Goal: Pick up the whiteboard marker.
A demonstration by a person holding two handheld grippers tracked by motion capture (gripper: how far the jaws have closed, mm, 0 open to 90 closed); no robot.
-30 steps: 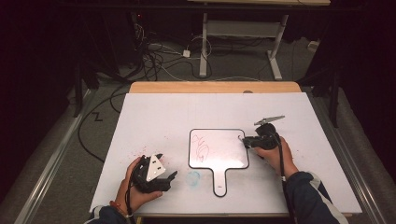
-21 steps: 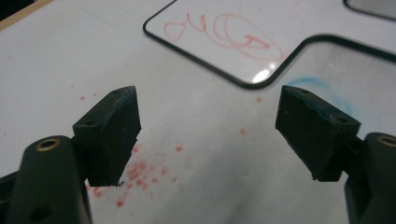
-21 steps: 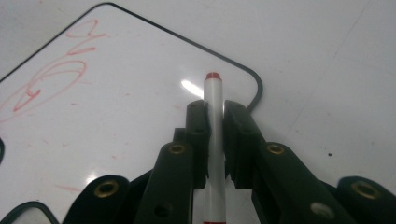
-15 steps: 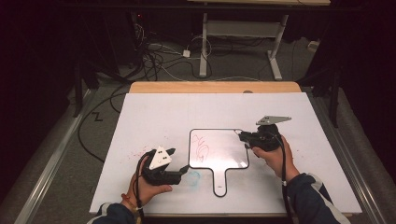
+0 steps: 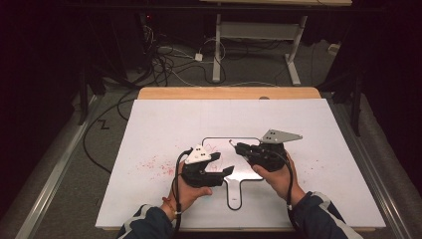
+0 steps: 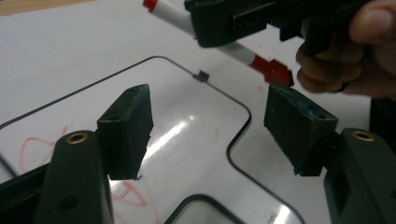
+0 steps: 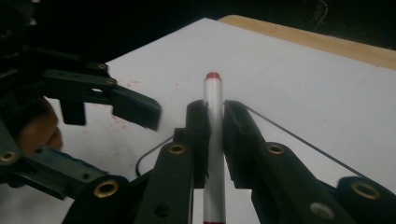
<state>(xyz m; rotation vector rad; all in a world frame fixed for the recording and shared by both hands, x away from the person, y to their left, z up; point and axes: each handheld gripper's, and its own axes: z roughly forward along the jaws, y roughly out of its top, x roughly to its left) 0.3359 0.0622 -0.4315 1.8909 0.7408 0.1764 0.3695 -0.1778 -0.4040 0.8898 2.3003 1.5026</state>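
From above, a person at a white-covered table (image 5: 164,124) holds a two-jaw gripper in each hand over a small whiteboard (image 5: 226,147) that has a short handle toward the person and faint red scribbles on its face. The right gripper (image 5: 238,146) sits above the board's far right part, clenched on a marker (image 5: 232,143) whose small tip pokes out to the left of its jaws. The left gripper (image 5: 224,167) hovers over the board's near left edge, its jaws apart and aimed toward the right one; they have just been narrowing, with nothing between them.

From the left gripper view, the marker (image 6: 243,53) is a slim white barrel with red bands and a red cap end. It runs on a slant from upper left to lower right, crossed by the right gripper (image 6: 219,23) that clamps its middle, fingers (image 6: 373,28) wrapped around that tool. The left gripper (image 6: 208,128) frames bare whiteboard (image 6: 187,116), its pads gripping nothing.

From the right gripper view, the marker (image 7: 214,140) stands straight up the frame, its long axis in line with the jaws, red end farthest from the camera. The right gripper (image 7: 214,109) pinches the barrel on both sides. The left gripper (image 7: 135,109) hangs just left of the marker, apart from it.
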